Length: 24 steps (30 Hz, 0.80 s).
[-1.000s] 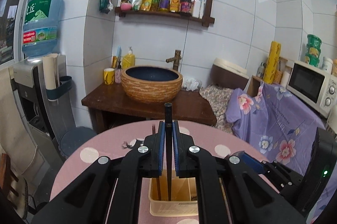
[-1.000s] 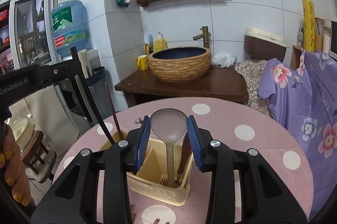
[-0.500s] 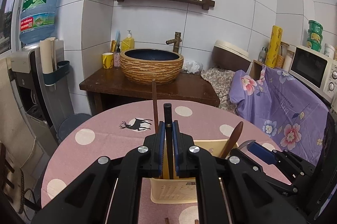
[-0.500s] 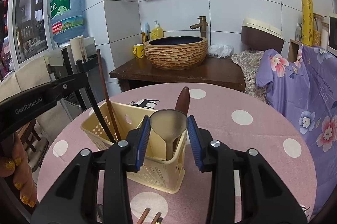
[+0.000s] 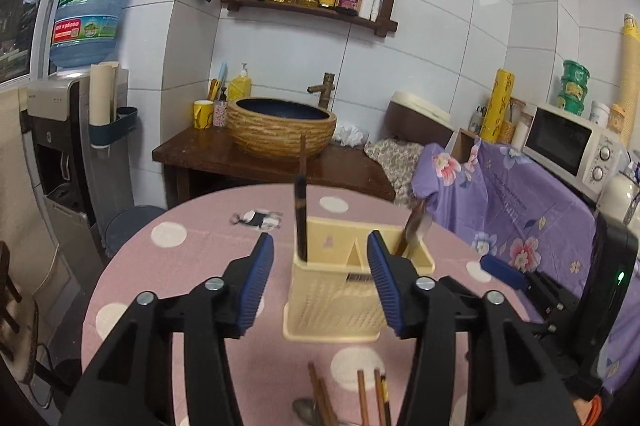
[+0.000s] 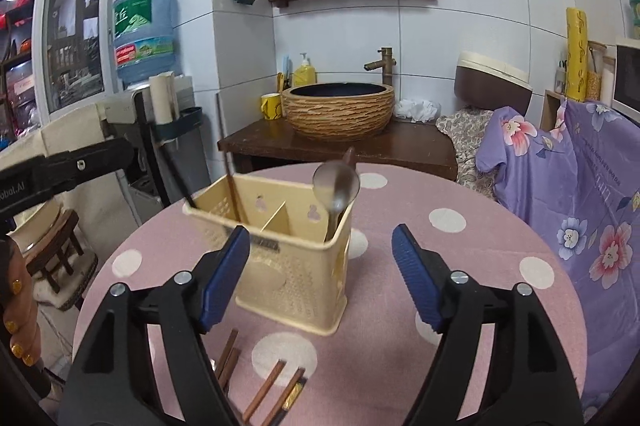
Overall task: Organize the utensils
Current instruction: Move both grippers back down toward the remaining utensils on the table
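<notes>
Cream basket upright on the pink dotted table; black chopstick standing in its left compartment, metal spoon in the right; left gripper opening, empty — right gripper likewise, nothing pinched; loose chopsticks flat just before the basket.

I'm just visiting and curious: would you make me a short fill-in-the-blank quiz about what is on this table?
The utensils stand in a pale ______ basket.
The pink tablecloth is patterned with white ______.
The metal spoon stands with its bowl pointing ______.
Loose chopsticks lie on the table in ______ of the basket.

Missing words: yellow; dots; up; front
</notes>
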Available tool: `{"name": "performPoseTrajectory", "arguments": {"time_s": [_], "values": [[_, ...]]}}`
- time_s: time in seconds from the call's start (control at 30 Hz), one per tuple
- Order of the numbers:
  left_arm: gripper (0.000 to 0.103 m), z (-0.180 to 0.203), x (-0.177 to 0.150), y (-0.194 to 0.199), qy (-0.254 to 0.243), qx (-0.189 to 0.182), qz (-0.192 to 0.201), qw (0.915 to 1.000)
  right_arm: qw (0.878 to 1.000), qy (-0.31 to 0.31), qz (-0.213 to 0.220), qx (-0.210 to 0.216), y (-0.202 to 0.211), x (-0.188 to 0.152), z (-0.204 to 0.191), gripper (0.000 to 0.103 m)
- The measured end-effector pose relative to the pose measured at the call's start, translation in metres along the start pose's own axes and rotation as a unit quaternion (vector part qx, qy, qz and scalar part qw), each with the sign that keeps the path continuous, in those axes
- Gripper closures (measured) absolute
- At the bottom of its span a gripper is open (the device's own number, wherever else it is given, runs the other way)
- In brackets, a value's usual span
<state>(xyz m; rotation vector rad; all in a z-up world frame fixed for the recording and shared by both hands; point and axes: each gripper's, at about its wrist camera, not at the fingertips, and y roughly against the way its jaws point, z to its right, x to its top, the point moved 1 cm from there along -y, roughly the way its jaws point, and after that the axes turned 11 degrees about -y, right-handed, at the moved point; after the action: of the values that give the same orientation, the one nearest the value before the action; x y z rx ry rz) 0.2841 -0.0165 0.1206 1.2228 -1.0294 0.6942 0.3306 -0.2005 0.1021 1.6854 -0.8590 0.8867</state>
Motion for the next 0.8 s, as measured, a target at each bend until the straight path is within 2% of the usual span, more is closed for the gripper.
{"name": "performPoseTrajectory", "arguments": {"time_s": [0.1, 0.2, 0.43, 0.57, 0.7, 0.8], "values": [[0.046, -0.003, -0.024, 0.005, 0.007, -0.002, -0.023, 0.9997, 1.000, 0.004, -0.017, 0.001, 0.010, -0.018, -0.001, 0.026], [0.040, -0.008, -0.049, 0.007, 0.012, 0.012, -0.047, 0.9988, 0.999, 0.001, -0.044, 0.004, 0.014, -0.039, 0.000, 0.025], [0.035, -0.022, -0.107, 0.004, 0.043, 0.020, -0.107, 0.9931, 0.994, -0.001, -0.105, 0.004, 0.010, -0.086, 0.001, 0.025], [0.034, -0.024, -0.135, 0.005, 0.042, 0.034, -0.133, 0.9897, 0.992, -0.007, -0.126, 0.001, 0.008, -0.108, 0.004, 0.025], [0.037, -0.026, -0.158, 0.002, 0.058, 0.018, -0.159, 0.9855, 0.990, -0.010, -0.143, -0.007, 0.005, -0.123, 0.009, 0.026], [0.045, -0.025, -0.168, 0.001, 0.058, 0.009, -0.170, 0.9838, 0.988, -0.009, -0.152, -0.009, 0.003, -0.132, 0.012, 0.030]]}}
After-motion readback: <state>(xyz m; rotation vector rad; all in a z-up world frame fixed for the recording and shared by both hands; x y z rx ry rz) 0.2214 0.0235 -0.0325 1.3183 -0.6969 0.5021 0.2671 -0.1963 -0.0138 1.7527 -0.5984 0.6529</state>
